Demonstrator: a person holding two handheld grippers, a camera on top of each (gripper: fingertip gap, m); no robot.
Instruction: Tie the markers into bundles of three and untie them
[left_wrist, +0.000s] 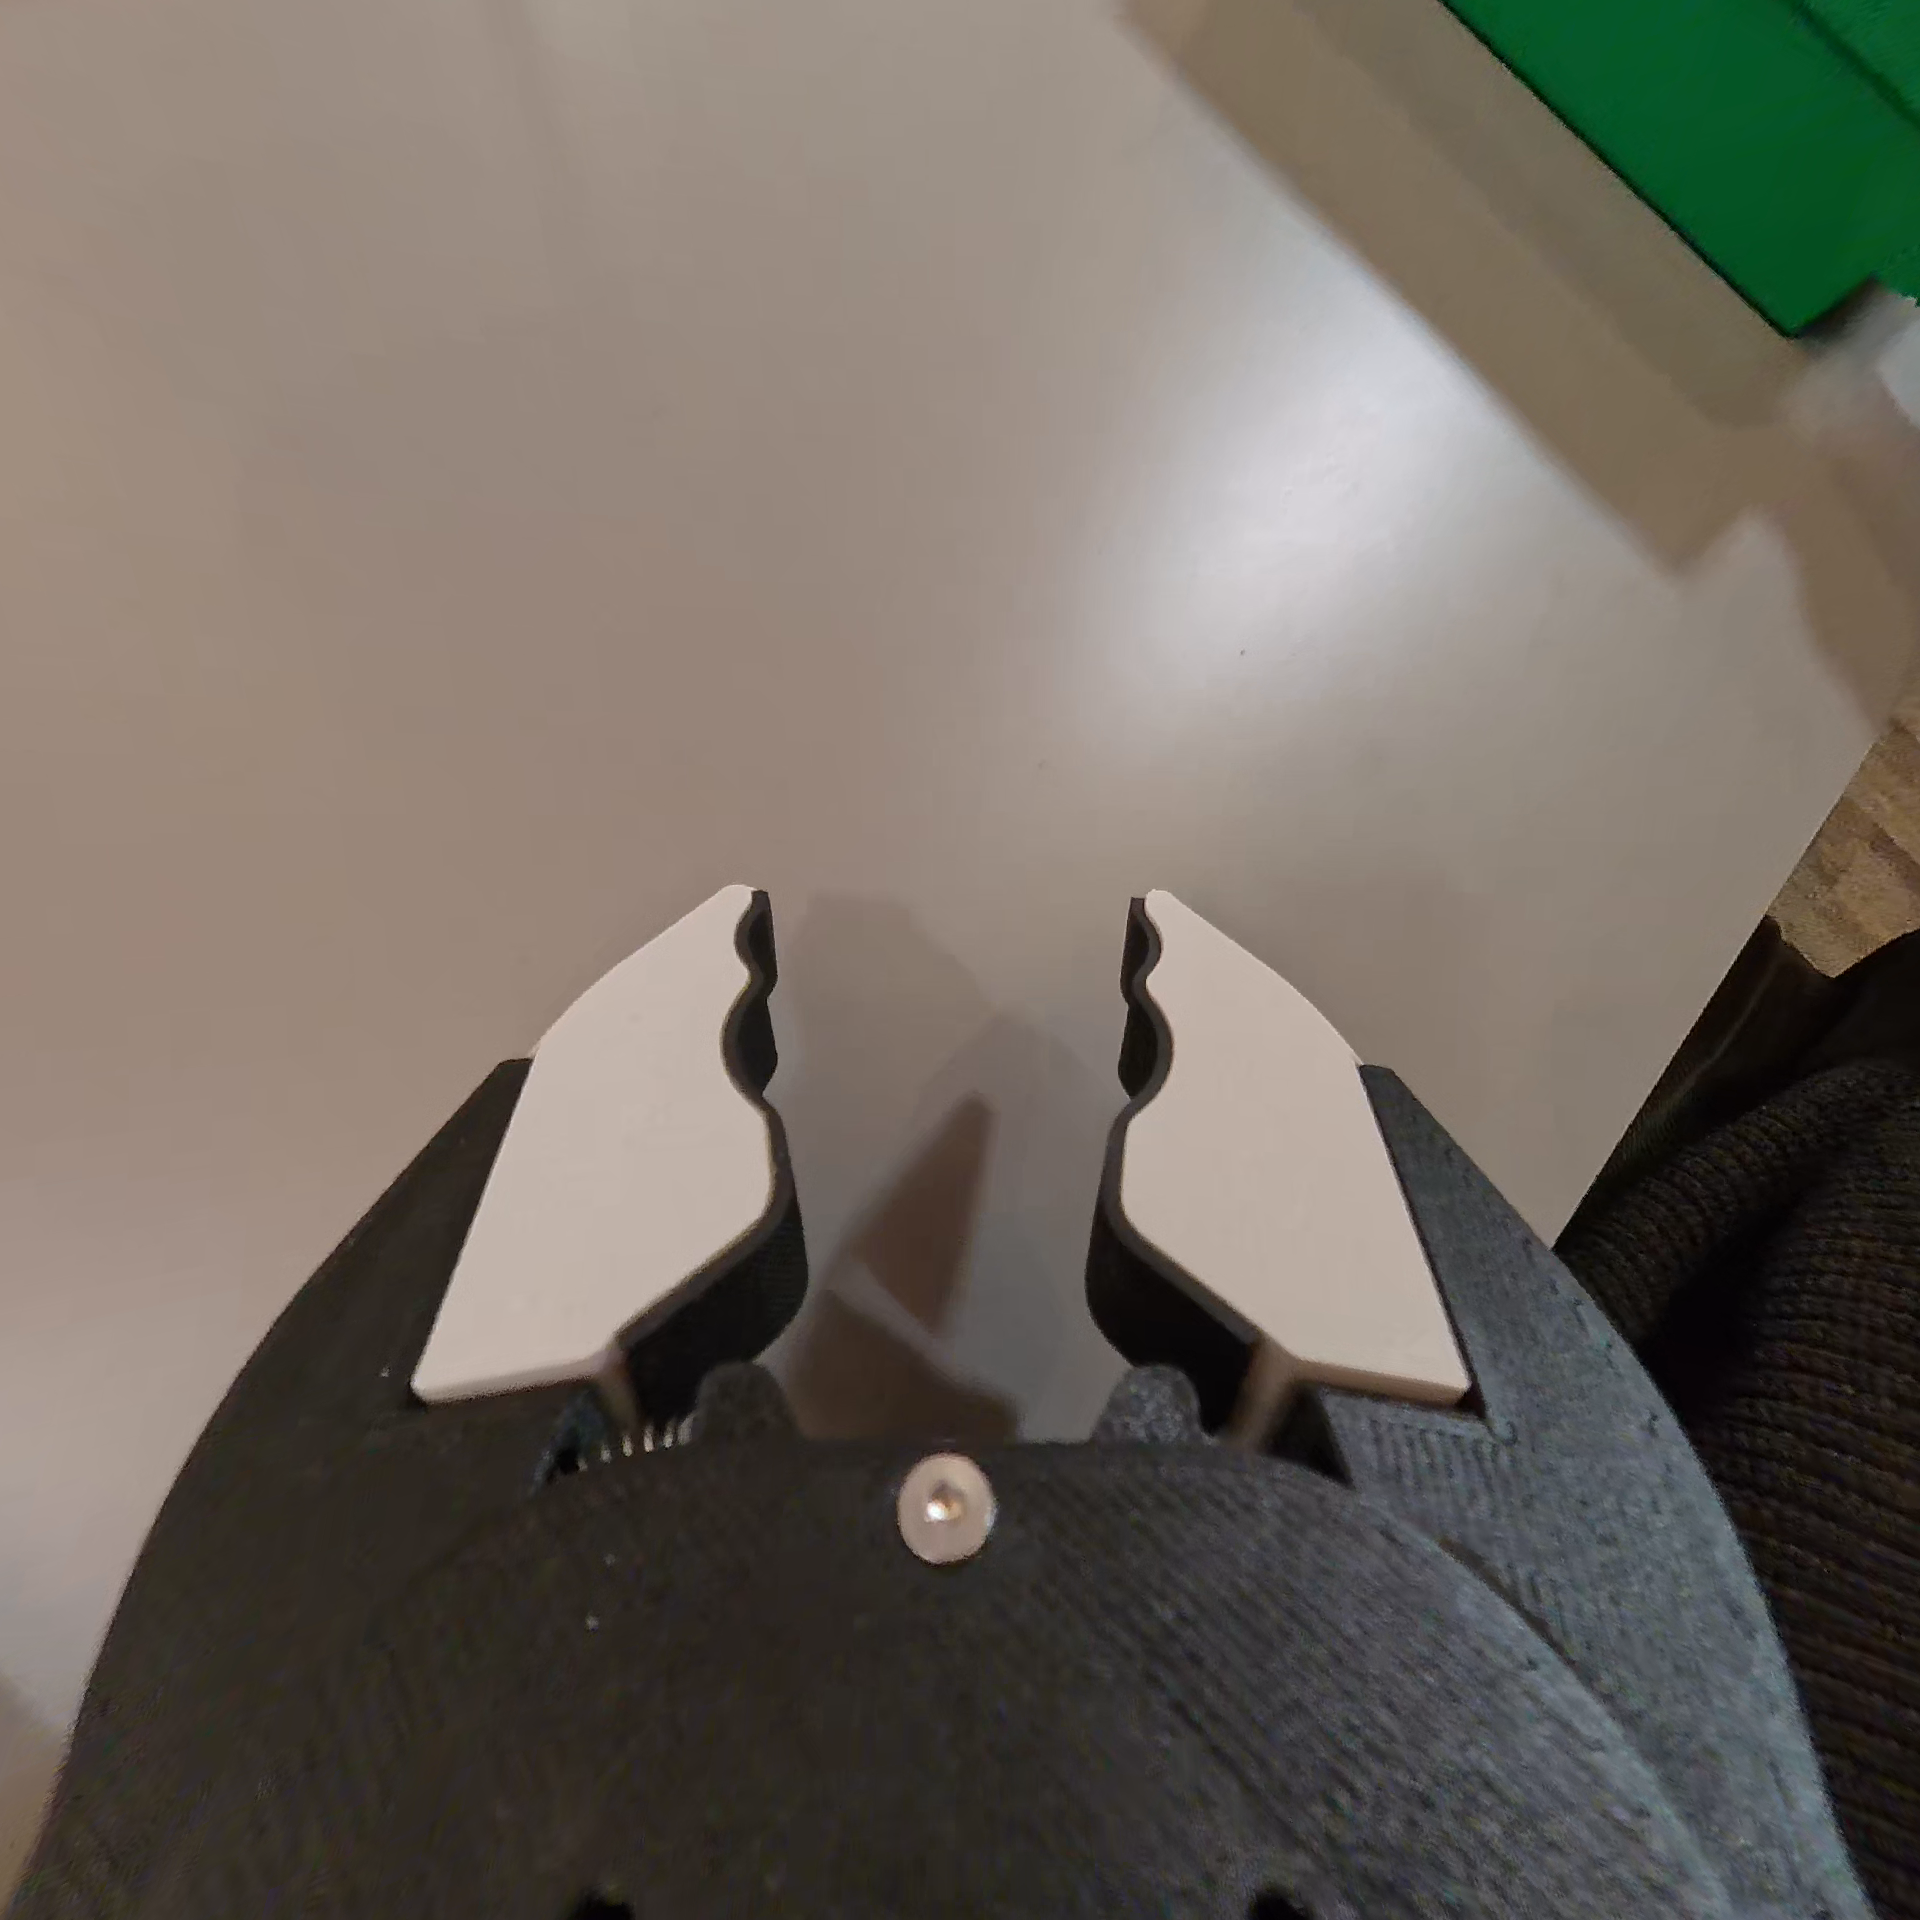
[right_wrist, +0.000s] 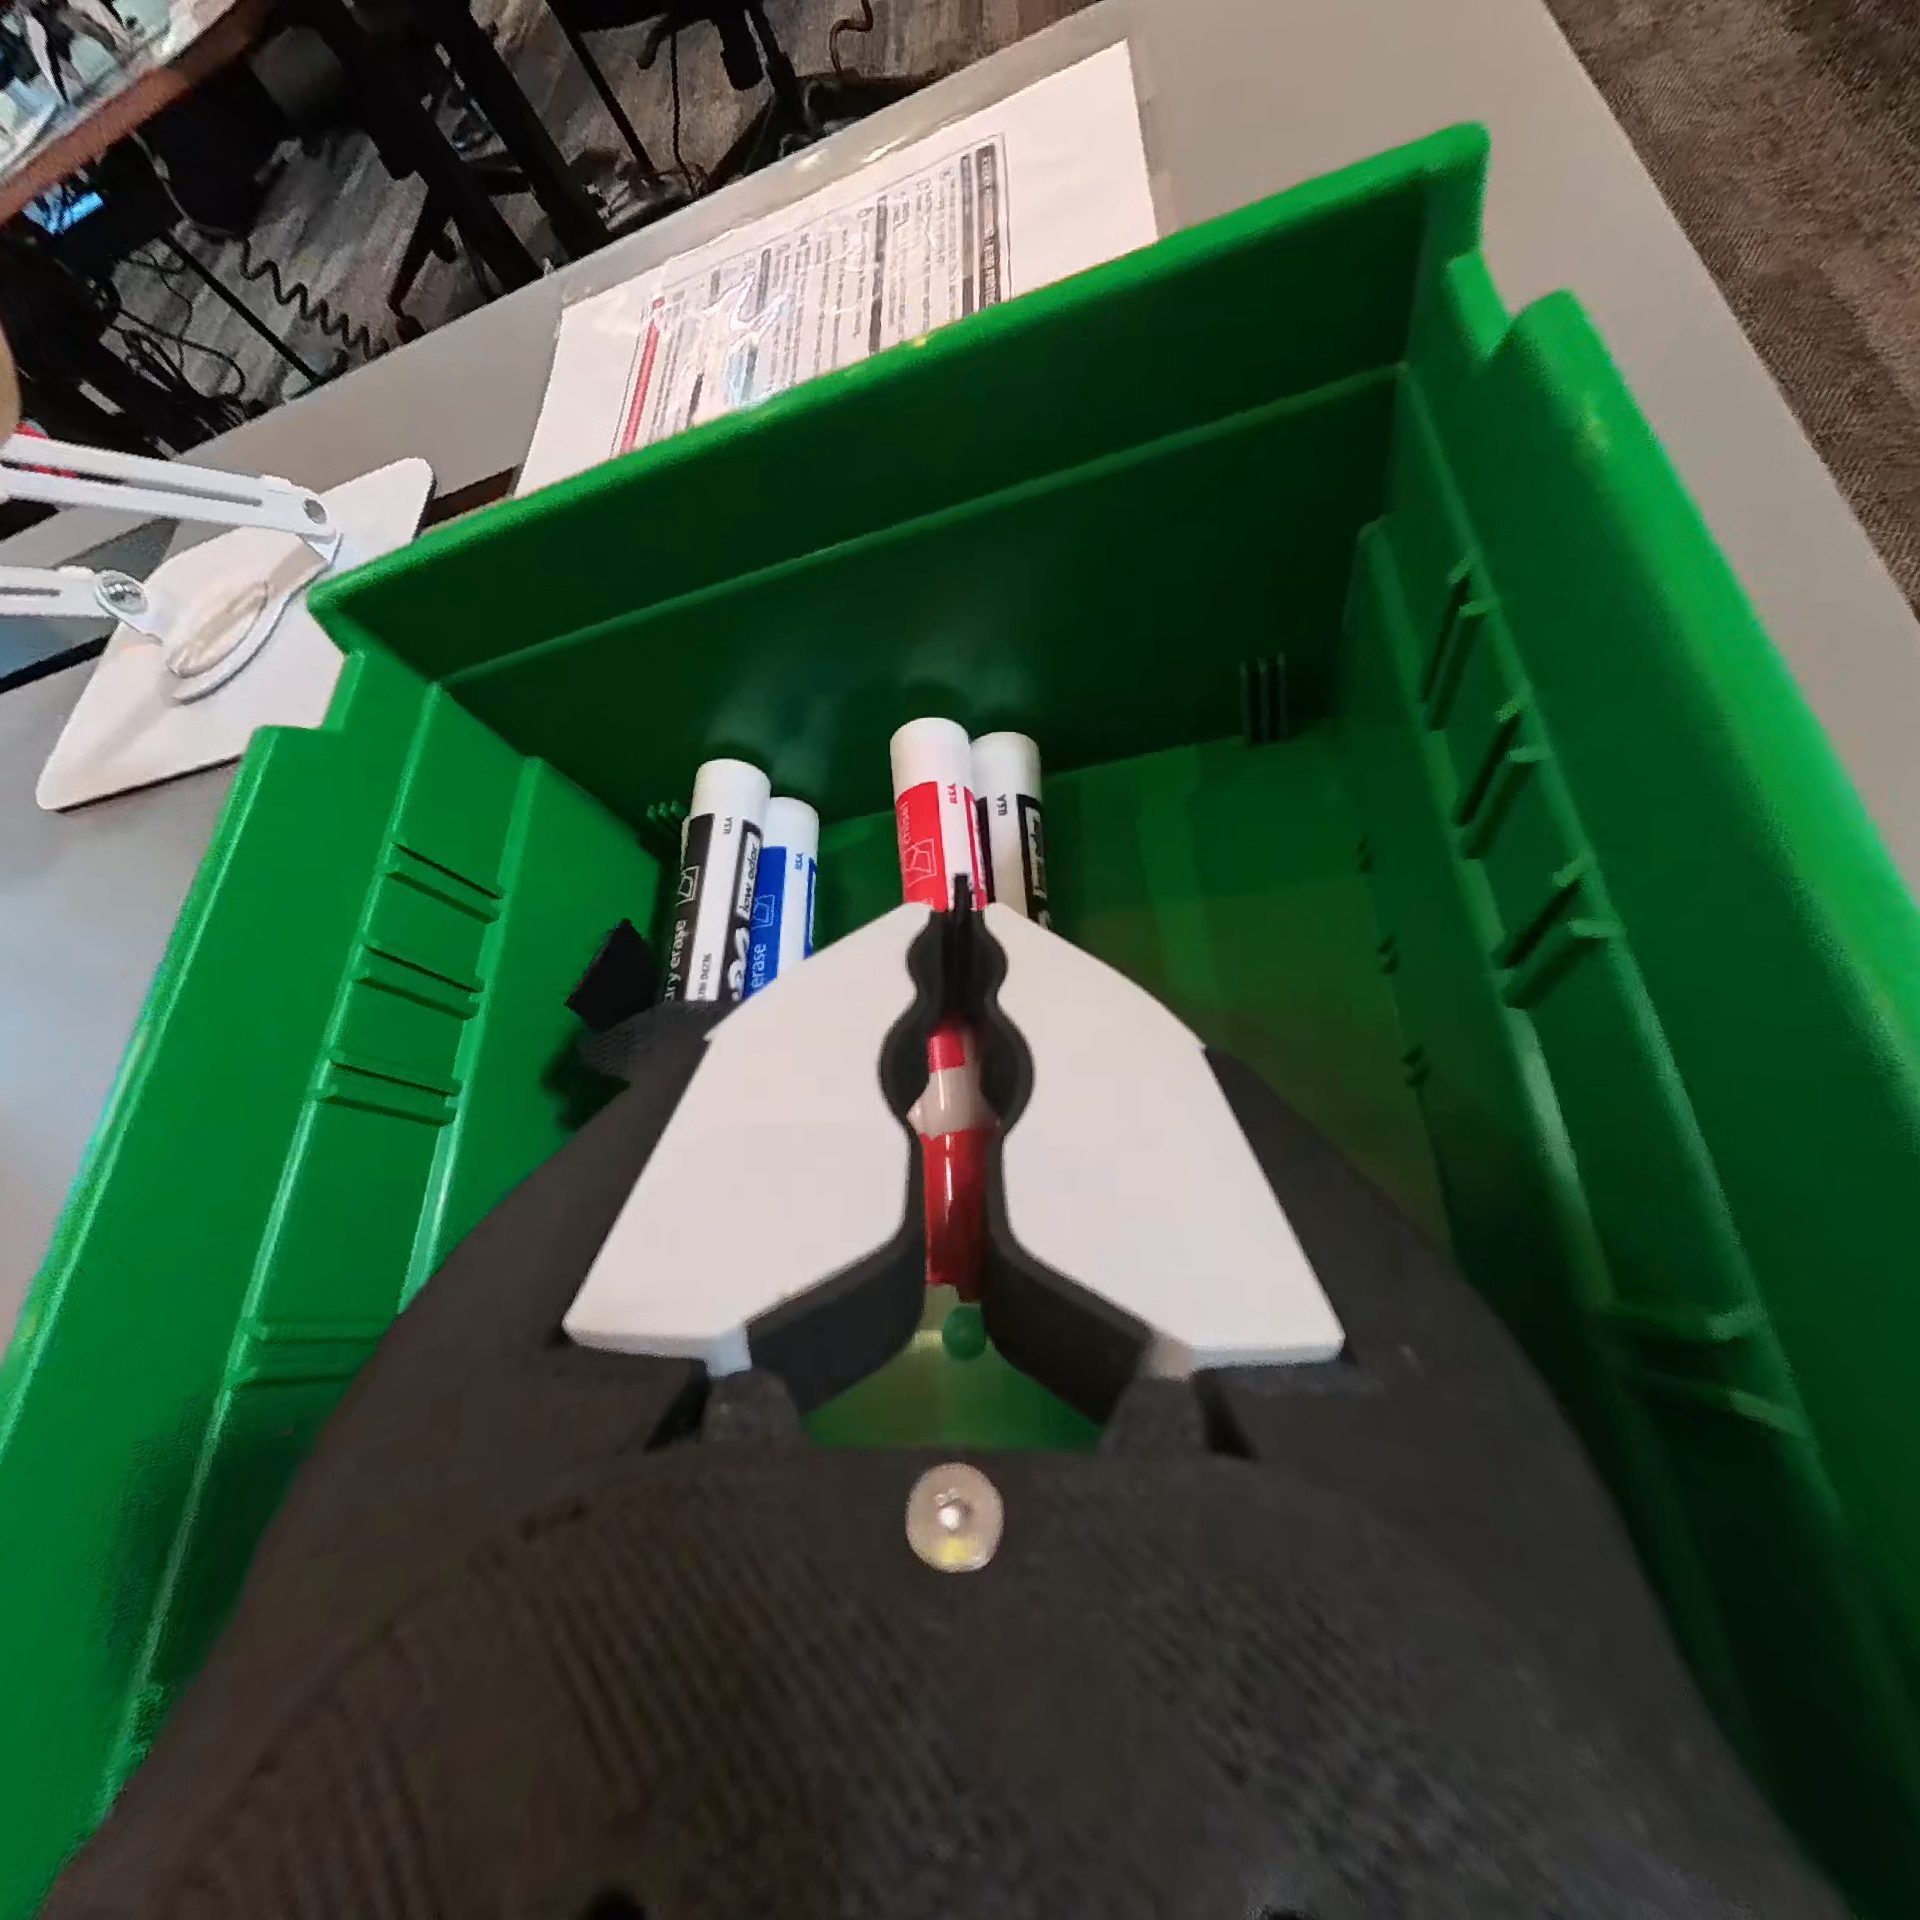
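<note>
Left wrist view first: my left gripper, black printed body with white finger plates, hangs over the plain grey tabletop with its jaws standing well apart and nothing between them. It touches nothing; I judge it is parked aside so it stays out of the other hand's way. A corner of the green plastic bin shows at the upper right, well apart from the fingertips, and a dark knitted sleeve sits at the right edge.

Right wrist view: my right gripper reaches down inside the green plastic bin, jaws closed almost tip to tip around a red-capped white marker, which lies lengthwise in the scalloped hollows of the pads, probably so it cannot roll. Beyond the tips four more markers lie against the far wall: a black-labelled marker and a blue-labelled marker on the left, a red-labelled marker and a second black-labelled marker to their right. Outside the bin, a white lamp base and a printed sheet rest on the table.
</note>
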